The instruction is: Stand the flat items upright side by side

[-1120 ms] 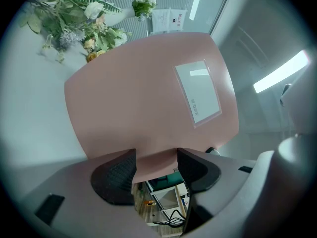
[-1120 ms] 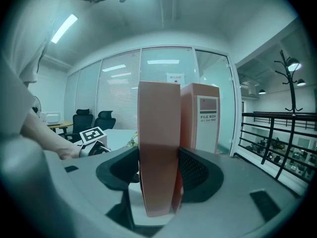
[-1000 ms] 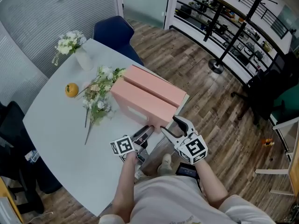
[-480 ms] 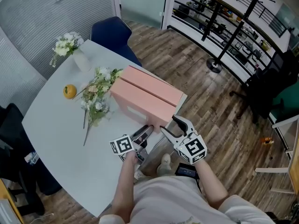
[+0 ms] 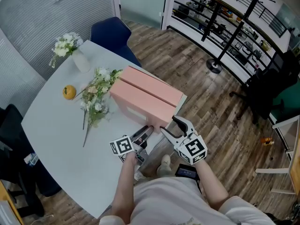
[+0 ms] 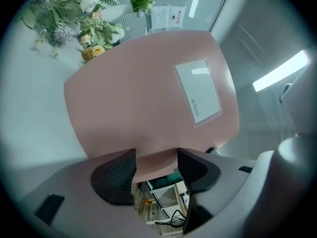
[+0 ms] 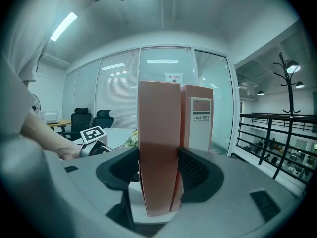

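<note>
Your left tool [image 5: 144, 134] and right tool [image 5: 169, 127] both clamp the near box [image 5: 138, 104] at its end, jaws spread wide around it. It stands upright at the table [image 5: 56, 130] edge, right against the far box [image 5: 154, 84].

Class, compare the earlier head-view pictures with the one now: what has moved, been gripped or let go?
Nothing visibly changed. The left gripper and right gripper stay closed on the near box, which stands upright beside the far box.
</note>
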Demonstrator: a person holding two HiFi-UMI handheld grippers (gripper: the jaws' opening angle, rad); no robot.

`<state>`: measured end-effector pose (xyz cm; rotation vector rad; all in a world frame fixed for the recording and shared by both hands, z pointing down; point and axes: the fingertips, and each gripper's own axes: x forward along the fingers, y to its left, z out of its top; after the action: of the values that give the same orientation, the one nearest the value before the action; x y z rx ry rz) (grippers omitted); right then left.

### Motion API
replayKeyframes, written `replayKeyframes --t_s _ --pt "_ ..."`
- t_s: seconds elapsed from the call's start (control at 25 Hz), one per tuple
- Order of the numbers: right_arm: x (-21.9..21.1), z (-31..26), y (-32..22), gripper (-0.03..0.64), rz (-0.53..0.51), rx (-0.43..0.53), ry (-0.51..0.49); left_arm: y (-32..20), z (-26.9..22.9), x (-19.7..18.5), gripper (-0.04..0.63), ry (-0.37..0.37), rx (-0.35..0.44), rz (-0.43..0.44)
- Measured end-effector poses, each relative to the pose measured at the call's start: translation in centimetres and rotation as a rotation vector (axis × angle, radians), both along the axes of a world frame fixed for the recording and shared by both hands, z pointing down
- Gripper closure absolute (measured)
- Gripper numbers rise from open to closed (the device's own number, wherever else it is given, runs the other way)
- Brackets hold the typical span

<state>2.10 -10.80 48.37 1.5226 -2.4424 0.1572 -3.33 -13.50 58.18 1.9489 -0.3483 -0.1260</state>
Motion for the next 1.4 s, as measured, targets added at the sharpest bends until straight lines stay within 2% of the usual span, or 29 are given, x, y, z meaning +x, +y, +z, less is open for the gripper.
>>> replayKeyframes --t_s 0.68,0.96,1.12,1.32,1.4 --pt "0.4 -0.3 0.8 0.349 0.070 -0.004 -0.053 0.0 -0.9 -1.2 0.348 0.005 0.019 -0.022" --pt "1.2 -0.2 1.9 0.368 0.147 -0.015 -0.120 0.1 -1.7 -2.2 0.348 -0.066 0.101 -0.032" --pt "1.7 -0.3 2.6 0.416 0.198 -0.018 -0.172 0.6 -2.6 -2.7 0.362 -0.160 0.205 -0.032" --pt "2.4 -0.7 3.3 0.554 0.267 -0.020 -0.262 0.7 -4.8 -3.4 0.467 -0.305 0.427 -0.057" --pt "2.7 -1.0 3.5 0.573 0.289 -0.020 -0.303 0.8 -5.9 -3.6 0.508 -0.352 0.507 -0.069"
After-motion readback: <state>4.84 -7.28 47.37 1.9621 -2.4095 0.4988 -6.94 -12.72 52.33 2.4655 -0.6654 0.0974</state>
